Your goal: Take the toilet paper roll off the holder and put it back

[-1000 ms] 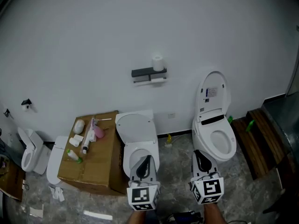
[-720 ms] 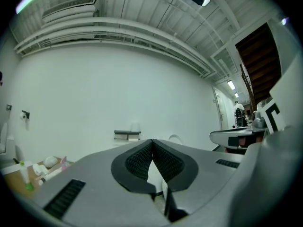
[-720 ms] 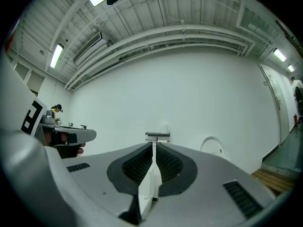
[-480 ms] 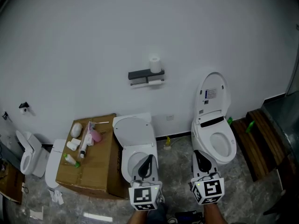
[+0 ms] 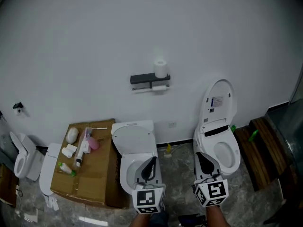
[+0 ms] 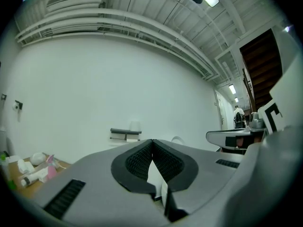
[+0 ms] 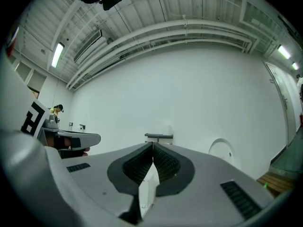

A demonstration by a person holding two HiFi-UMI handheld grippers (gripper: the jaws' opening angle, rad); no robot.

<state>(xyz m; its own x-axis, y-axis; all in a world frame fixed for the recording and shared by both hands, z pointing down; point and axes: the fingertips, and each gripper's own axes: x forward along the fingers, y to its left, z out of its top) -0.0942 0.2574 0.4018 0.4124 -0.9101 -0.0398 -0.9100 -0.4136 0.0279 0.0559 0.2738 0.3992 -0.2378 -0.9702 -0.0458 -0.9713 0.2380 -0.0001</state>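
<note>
A white toilet paper roll point(image 5: 161, 69) stands upright on the dark wall-mounted holder point(image 5: 143, 78), and a second roll point(image 5: 160, 87) hangs on the bar below it. Both are far off on the white wall. My left gripper point(image 5: 151, 160) is low in the head view, over the left toilet, shut with nothing between its jaws. My right gripper point(image 5: 199, 155) is beside it, over the right toilet, also shut and empty. In the left gripper view the holder point(image 6: 125, 132) and roll point(image 6: 135, 126) show small above the left gripper's point(image 6: 152, 140) meeting tips. In the right gripper view the holder point(image 7: 158, 136) sits just above the right gripper's point(image 7: 152, 144) closed tips.
Two white toilets stand against the wall, the left toilet point(image 5: 135, 141) and the right toilet point(image 5: 222, 148) with its lid raised. A cardboard box point(image 5: 87, 174) with several toiletries is at the left. Another small toilet point(image 5: 21, 157) is at the far left, a wooden step point(image 5: 258, 150) at the right.
The head view has shifted a little: box and toilets sit lower and further left, the holder slightly lower. Both grippers stay shut near the bottom edge.
</note>
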